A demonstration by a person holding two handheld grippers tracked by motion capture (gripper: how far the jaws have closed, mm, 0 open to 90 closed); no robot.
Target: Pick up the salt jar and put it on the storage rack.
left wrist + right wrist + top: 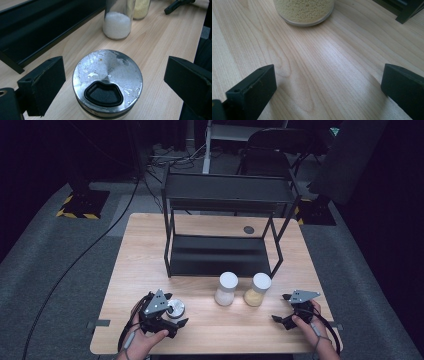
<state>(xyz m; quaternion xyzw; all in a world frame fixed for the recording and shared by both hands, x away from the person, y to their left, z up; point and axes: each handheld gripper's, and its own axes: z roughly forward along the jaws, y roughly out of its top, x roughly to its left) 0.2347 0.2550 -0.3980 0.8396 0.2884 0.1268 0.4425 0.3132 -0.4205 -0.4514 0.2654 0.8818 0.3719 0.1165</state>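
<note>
A short jar with a worn metal lid (pixel 107 80) stands on the wooden table near its front left (pixel 175 308). My left gripper (pixel 172 312) is open around it, one jaw on each side, with a gap between each pad and the jar. Behind it stand a jar of white grains (pixel 117 23) (pixel 226 289) and a jar of yellow grains (pixel 257 289) (pixel 141 8), both with white caps. My right gripper (pixel 281 307) is open low over the table at the front right, with bare wood between its jaws. The yellow jar's base (pixel 304 11) is ahead of it.
A black two-tier metal shelf (pixel 225 227) stands on the back half of the table (pixel 150 245), its lower tier just behind the two capped jars. A small dark disc (pixel 248 229) lies on the table behind the shelf. Cables and chairs lie on the floor beyond.
</note>
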